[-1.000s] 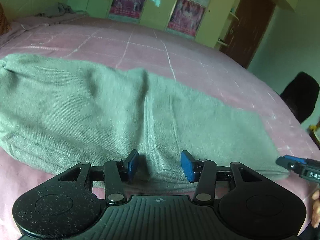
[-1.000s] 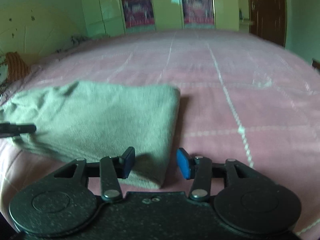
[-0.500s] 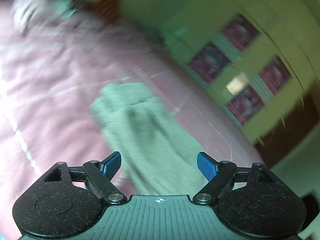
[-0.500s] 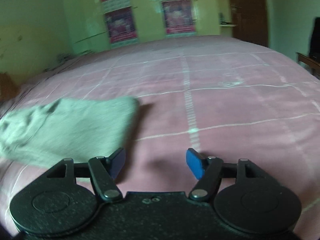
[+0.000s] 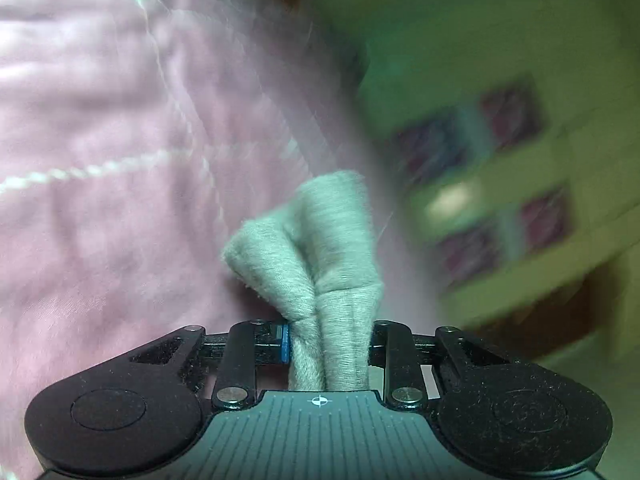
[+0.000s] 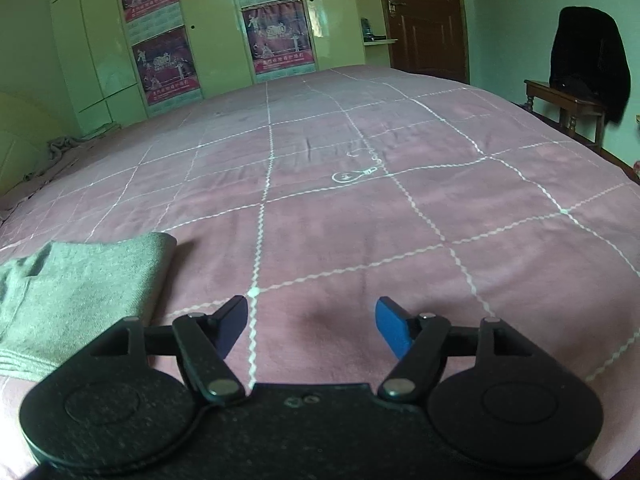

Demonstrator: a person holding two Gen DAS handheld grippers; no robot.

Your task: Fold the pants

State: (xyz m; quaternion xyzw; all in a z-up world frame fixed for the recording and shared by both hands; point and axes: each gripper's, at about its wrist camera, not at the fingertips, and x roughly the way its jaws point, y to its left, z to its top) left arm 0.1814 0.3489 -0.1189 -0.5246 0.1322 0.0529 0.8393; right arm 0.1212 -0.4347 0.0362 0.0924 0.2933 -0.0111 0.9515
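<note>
Here, the grey-green pants [image 5: 320, 264] were bunched into thick folds between the fingers of the left gripper [image 5: 327, 342], whose jaws were clamped on the fabric, the cloth rising in two rounded lobes ahead of the blue pads. The left wrist view was tilted and blurred, with the pink bedspread [image 5: 100, 200] behind the cloth. In the right wrist view the pants [image 6: 76, 292] lay folded flat near the bed's near-left edge, on the pink bedspread [image 6: 360, 200] with its white grid lines. The right gripper [image 6: 312, 326] hovered over bare bedspread beside the garment, jaws spread wide and holding nothing. Beyond the bed's far edge stood green wardrobes [image 6: 100, 52] bearing posters [image 6: 278, 38], a brown door [image 6: 424, 16] and a wooden bench [image 6: 568, 104] draped with dark clothing.
</note>
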